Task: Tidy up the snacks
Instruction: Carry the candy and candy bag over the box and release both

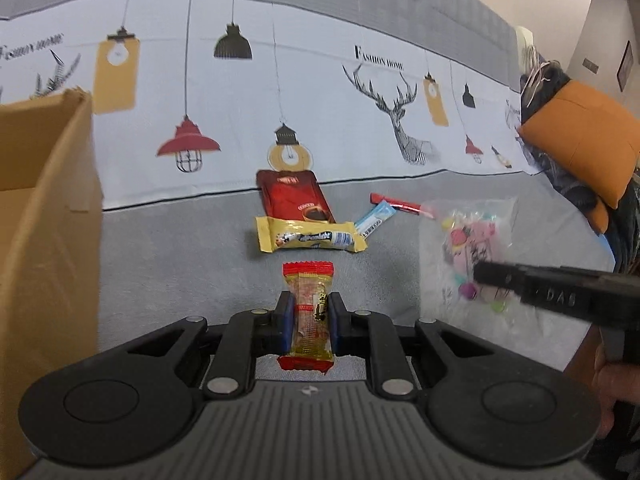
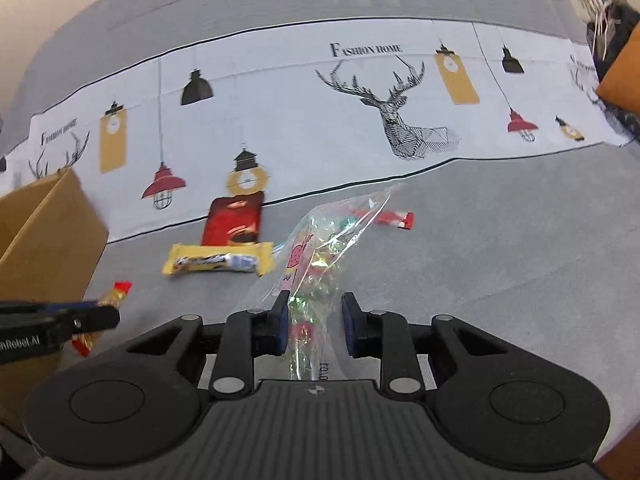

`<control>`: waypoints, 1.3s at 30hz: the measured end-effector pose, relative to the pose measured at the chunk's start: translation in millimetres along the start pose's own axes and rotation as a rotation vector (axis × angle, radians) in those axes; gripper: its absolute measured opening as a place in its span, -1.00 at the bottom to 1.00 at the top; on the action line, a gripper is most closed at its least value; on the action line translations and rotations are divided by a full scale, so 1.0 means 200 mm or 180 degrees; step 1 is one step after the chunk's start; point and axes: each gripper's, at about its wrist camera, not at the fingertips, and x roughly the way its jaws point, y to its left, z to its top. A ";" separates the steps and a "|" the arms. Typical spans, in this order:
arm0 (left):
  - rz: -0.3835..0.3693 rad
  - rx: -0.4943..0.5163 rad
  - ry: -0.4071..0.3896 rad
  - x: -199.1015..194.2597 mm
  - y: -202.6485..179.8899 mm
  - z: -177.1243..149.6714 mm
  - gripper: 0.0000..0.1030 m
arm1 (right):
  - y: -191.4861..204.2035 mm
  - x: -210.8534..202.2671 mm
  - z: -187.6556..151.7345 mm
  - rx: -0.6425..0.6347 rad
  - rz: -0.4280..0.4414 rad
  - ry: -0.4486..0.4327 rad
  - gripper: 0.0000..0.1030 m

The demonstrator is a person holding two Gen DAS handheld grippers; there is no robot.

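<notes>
The left gripper [image 1: 311, 322] clamps a red-ended wafer snack [image 1: 309, 312]; best carried level to the cardboard box [image 1: 44, 216] at nine o'clock. The right gripper [image 2: 314, 326] gapes around the clear candy bag [image 2: 320, 256], which runs toward twelve o'clock; it should close low on the bunched plastic.

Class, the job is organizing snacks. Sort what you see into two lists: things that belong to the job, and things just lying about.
Belongs to the job:
red-ended snack in the left tool
clear candy bag between the open right tool
yellow bar
red packet
cardboard box

Just lying about:
orange cushion
printed cloth
</notes>
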 end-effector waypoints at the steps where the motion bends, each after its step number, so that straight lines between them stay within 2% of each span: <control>1: 0.0003 -0.0034 -0.0004 -0.02 0.01 0.00 -0.63 | 0.03 -0.02 -0.01 0.0005 0.0023 0.0003 -0.47; 4: 0.0029 -0.0167 -0.0027 -0.10 0.04 0.01 -0.63 | 0.12 -0.09 -0.03 0.0054 0.0096 -0.0025 -0.47; 8: 0.0066 -0.0174 -0.0235 -0.28 0.09 0.05 -0.63 | 0.32 -0.21 -0.03 -0.0054 0.0207 -0.0130 -0.47; 11: 0.0117 -0.0201 -0.0425 -0.45 0.15 0.06 -0.63 | 0.50 -0.31 -0.03 -0.0325 0.0145 -0.0265 -0.47; 18: 0.0344 -0.0421 -0.0779 -0.81 0.42 0.02 -0.63 | 0.89 -0.52 0.02 -0.0513 0.0556 -0.0443 -0.47; 20: 0.0313 -0.0617 -0.0784 -0.86 0.52 0.00 -0.63 | 1.03 -0.59 0.04 -0.0717 0.0599 -0.0546 -0.47; 23: 0.0334 -0.0846 -0.0947 -1.01 0.65 0.00 -0.63 | 1.23 -0.71 0.10 -0.0983 0.0750 -0.0726 -0.47; 27: 0.0195 -0.1115 -0.1408 -1.33 0.81 0.03 -0.63 | 1.43 -0.85 0.18 -0.1128 0.1030 -0.0924 -0.47; 31: -0.0020 -0.1473 -0.1692 -1.52 0.99 0.02 -0.63 | 1.54 -0.89 0.25 -0.1089 0.1327 -0.0940 -0.47; 34: 0.0196 -0.1491 -0.1708 -1.54 1.07 -0.02 -0.63 | 1.63 -0.84 0.26 -0.1105 0.1428 -0.0862 -0.47; 39: 0.0532 -0.1552 -0.1341 -1.35 1.19 -0.09 -0.63 | 1.78 -0.62 0.18 -0.1170 0.1481 -0.0516 -0.46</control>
